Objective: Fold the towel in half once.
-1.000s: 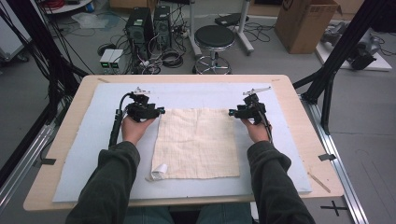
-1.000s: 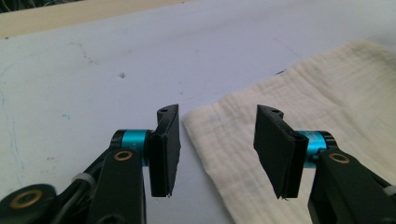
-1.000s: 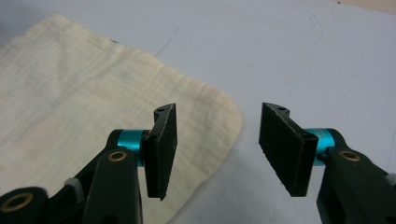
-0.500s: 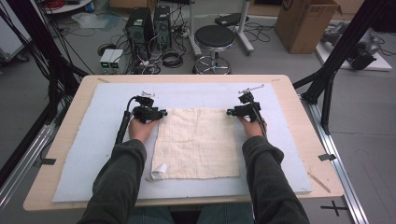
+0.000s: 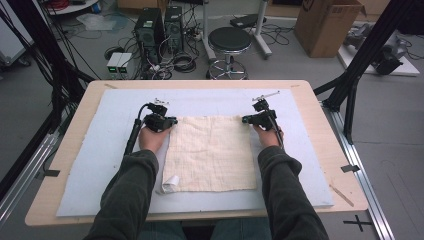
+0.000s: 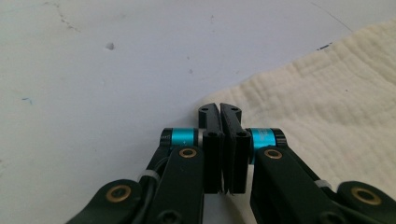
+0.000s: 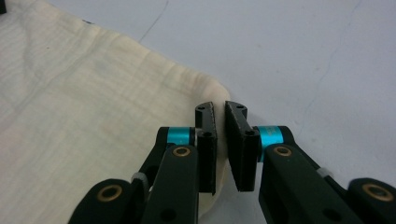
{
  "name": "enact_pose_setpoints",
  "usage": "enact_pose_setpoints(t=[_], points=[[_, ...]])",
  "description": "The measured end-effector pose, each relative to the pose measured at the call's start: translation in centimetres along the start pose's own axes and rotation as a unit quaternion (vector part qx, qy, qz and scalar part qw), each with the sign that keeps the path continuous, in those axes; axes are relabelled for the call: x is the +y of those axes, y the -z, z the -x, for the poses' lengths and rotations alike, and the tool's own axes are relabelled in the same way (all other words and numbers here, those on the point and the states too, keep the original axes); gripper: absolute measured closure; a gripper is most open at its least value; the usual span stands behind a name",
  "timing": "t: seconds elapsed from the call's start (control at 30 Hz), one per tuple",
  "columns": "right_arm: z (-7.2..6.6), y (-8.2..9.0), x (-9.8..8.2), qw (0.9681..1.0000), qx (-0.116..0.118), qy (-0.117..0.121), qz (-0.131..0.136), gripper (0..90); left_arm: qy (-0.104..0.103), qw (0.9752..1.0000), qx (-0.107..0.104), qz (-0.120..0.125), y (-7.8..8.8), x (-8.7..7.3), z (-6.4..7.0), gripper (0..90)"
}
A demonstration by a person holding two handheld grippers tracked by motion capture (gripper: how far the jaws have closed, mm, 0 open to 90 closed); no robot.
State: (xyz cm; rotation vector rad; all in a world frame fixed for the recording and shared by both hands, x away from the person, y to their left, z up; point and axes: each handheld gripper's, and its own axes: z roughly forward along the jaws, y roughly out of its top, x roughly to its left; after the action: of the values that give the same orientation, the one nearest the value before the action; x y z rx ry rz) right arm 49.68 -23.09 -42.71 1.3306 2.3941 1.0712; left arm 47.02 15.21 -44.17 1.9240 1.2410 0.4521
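A square cream cloth (image 5: 210, 150) lies flat on the pale blue mat (image 5: 100, 150), its near left corner (image 5: 171, 182) folded over. My left gripper (image 5: 174, 121) is at the cloth's far left corner. Its jaws have just been closing and now stand together on the corner's edge (image 6: 219, 109), with the cloth (image 6: 327, 84) spreading to the right. My right gripper (image 5: 245, 120) is at the far right corner. Its jaws have also just been closing and pinch that corner (image 7: 219, 109), cream cloth (image 7: 93, 93) showing in the thin slit between them.
The mat covers most of a wooden table (image 5: 312, 115). Beyond the far edge are a black stool (image 5: 228, 40), computer towers (image 5: 160, 25) with cables and a cardboard box (image 5: 325, 25). Black frame poles (image 5: 360, 60) stand at both sides.
Both grippers' jaws have closed onto the cloth's far corners. The left hand has sunk a little toward the mat; the right hand has hardly moved. The cloth lies as before.
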Motion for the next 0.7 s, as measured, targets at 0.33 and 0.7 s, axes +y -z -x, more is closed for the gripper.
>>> enact_pose_setpoints(t=[0.33, 0.7], points=[[-0.2, 1.8, 0.3, 0.9995, 0.014, 0.01, 0.025, 83.5, -0.004, 0.9997, -0.008, 0.021, 2.0, 0.7, -0.3, 87.5], [-0.4, 4.2, 0.4, 0.9977, 0.037, 0.016, 0.055, 83.5, -0.011, 0.999, -0.027, 0.033, 3.7, 0.9, 0.3, 87.5]])
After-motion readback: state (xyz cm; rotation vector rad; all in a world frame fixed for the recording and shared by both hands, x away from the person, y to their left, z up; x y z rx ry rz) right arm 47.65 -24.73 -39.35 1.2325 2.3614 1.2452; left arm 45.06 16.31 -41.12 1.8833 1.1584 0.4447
